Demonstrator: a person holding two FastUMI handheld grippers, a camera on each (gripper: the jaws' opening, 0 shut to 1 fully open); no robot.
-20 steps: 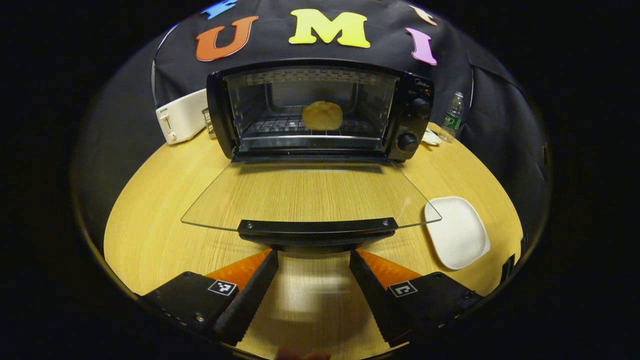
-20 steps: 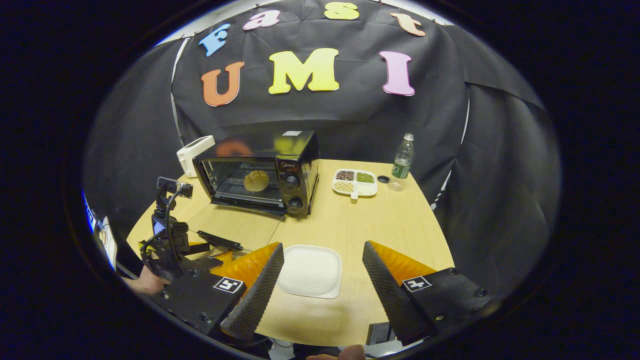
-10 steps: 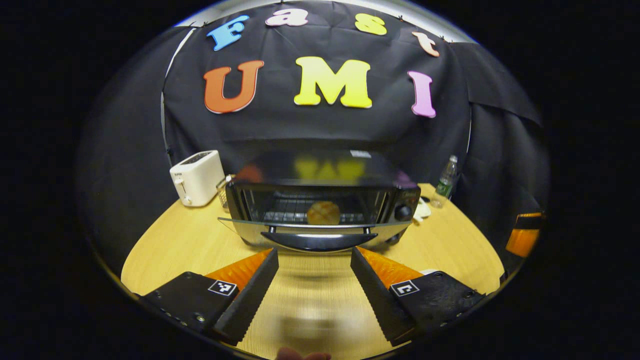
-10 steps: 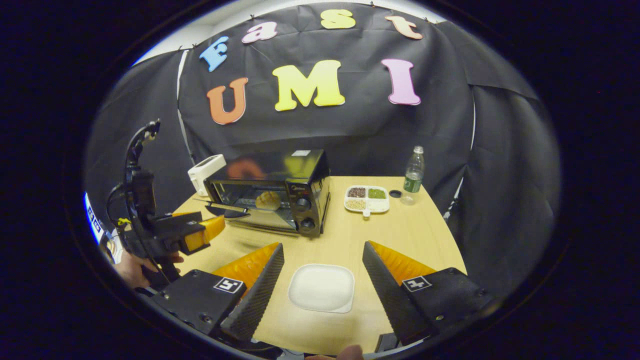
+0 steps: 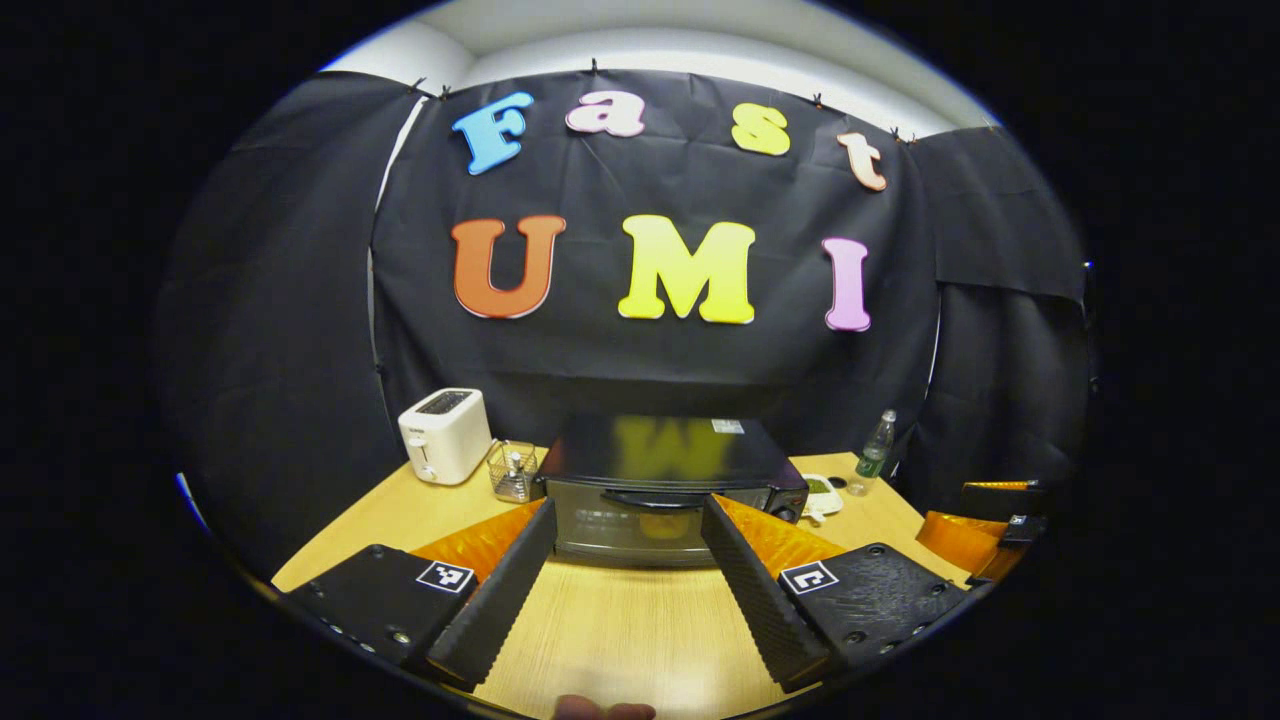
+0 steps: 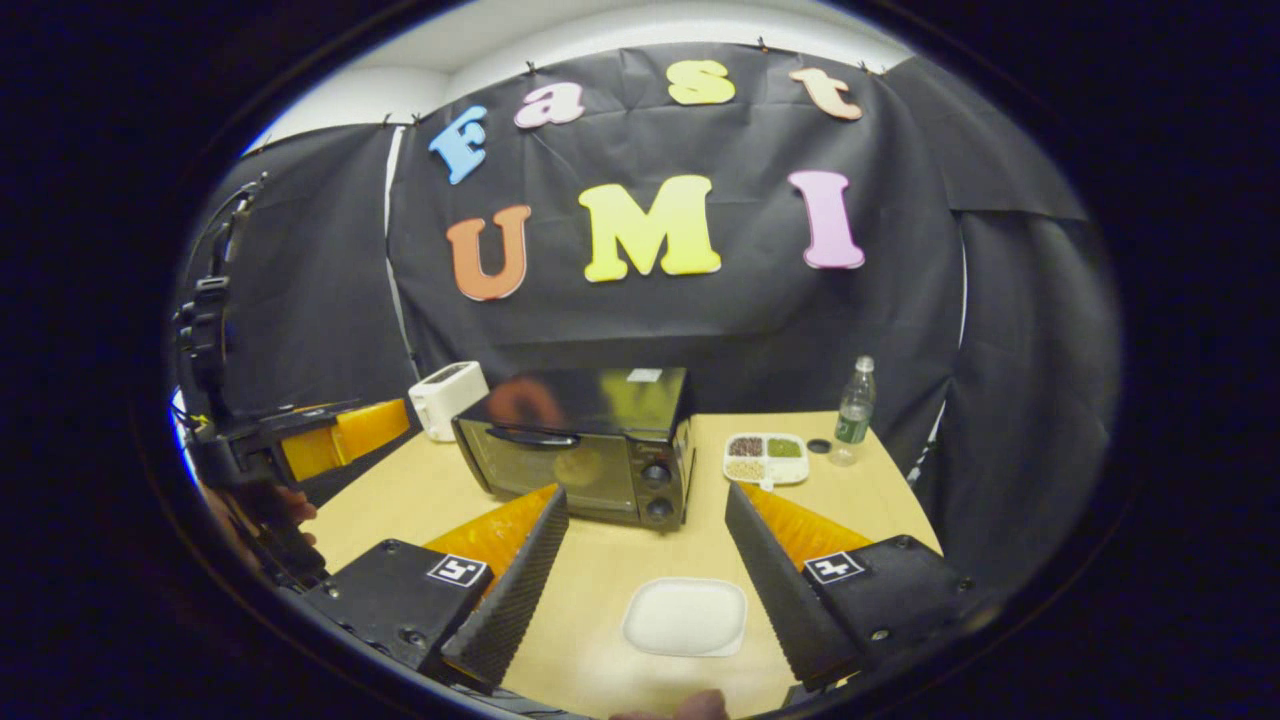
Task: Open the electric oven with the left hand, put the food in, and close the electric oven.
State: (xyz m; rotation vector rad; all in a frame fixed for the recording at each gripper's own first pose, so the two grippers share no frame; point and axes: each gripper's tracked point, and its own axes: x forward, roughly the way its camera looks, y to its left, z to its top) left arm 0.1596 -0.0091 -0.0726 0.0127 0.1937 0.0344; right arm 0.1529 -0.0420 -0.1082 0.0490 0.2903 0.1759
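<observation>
Now shut, the electric oven (image 6: 585, 445) stands at the middle of the wooden worktop (image 6: 800, 500), its glass door upright and the handle (image 6: 520, 437) running level along the door's top edge. Through the tinted glass a round bun (image 6: 575, 468) shows dimly on the rack inside, so the food looks to be in place and the task appears all but done. In the left gripper view the oven lies straight ahead of the left gripper (image 5: 628, 530), the handle's long axis crosswise to the line of its jaws, which stand wide apart and hold nothing, clear of the door. The right gripper (image 6: 645, 515) hangs farther back over the near edge, jaws likewise apart and empty, above a bare white plate (image 6: 685, 617). The left is judged the nearer hand should the door need a last push. Behind the oven sit a white toaster (image 5: 443, 434) and a small wire basket (image 5: 512, 470); to its other side, a divided dish (image 6: 766, 457) and a water bottle (image 6: 853, 411).
</observation>
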